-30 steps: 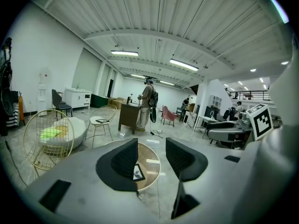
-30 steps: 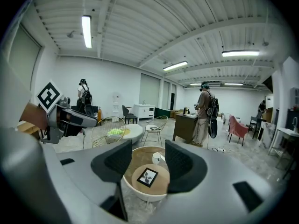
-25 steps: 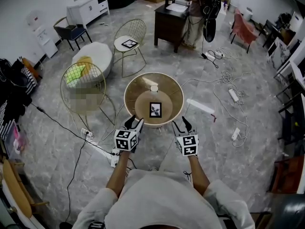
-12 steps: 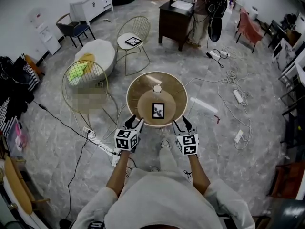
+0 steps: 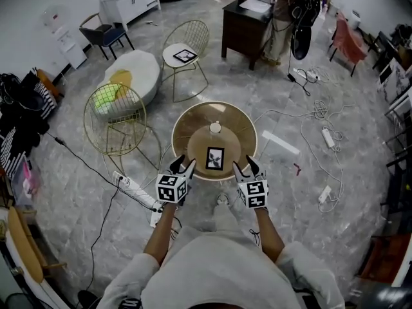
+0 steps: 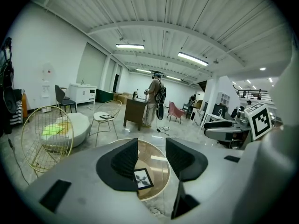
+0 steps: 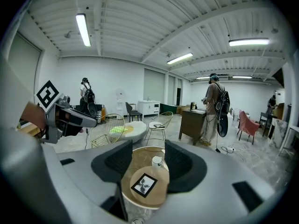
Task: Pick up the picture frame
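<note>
A grey marble floor (image 5: 77, 192) spreads across the room, with a dark cabinet (image 5: 246, 24) and a person (image 5: 284, 11) standing at it on the far side. A gold wire chair (image 5: 114, 118) stands to the left, and a second one (image 5: 185, 47) stands farther off. In the middle is a round table (image 5: 187, 124) with a gold rim and a wooden inner disc. The left gripper (image 5: 183, 164) and right gripper (image 5: 243, 165) hover side by side at the table's near edge, one on each side of the frame. Each has its jaws spread apart with nothing between them. The picture frame (image 5: 215, 158) lies flat on the near part of the wooden disc, touched by neither gripper. A small white cup (image 5: 215, 127) sits just beyond it.
</note>
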`<move>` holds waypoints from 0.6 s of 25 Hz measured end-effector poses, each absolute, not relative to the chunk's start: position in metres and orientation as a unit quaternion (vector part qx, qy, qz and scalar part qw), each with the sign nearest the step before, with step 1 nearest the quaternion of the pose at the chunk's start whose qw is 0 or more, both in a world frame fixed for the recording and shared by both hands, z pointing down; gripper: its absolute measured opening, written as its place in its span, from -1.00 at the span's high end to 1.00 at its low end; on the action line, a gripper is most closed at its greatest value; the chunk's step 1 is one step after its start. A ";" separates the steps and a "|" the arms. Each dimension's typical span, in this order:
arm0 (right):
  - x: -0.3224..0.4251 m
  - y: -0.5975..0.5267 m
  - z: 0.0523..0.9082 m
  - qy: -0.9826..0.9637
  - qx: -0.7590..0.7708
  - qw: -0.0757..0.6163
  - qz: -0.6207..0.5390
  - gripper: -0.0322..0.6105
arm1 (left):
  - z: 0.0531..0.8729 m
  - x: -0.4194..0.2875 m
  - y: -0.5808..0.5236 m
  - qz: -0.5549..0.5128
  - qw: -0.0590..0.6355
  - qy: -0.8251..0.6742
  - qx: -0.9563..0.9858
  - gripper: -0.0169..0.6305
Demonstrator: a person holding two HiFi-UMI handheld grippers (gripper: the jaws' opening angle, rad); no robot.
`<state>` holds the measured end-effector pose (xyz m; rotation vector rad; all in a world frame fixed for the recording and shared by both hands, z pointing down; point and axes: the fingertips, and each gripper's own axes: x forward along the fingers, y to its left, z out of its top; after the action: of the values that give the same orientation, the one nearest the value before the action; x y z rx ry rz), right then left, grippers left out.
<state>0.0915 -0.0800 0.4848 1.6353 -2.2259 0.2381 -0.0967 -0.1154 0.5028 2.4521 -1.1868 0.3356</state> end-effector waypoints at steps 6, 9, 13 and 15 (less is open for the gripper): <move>0.102 -0.133 0.485 -0.804 0.557 0.188 0.091 0.23 | 0.500 -0.089 -0.157 0.121 0.206 -0.447 0.862 0.39; 0.106 -0.160 0.486 -0.811 0.547 0.187 0.092 0.23 | 0.500 -0.086 -0.179 0.123 0.209 -0.460 0.854 0.39; 0.112 -0.192 0.489 -0.819 0.534 0.187 0.096 0.23 | 0.503 -0.083 -0.204 0.127 0.214 -0.473 0.845 0.39; 0.116 -0.205 0.492 -0.823 0.527 0.189 0.098 0.23 | 0.504 -0.080 -0.215 0.128 0.216 -0.479 0.841 0.39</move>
<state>0.1157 -0.2054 0.4922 1.4821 -2.3137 0.2767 -0.0796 -0.2147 0.5044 2.3300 -1.3283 0.3540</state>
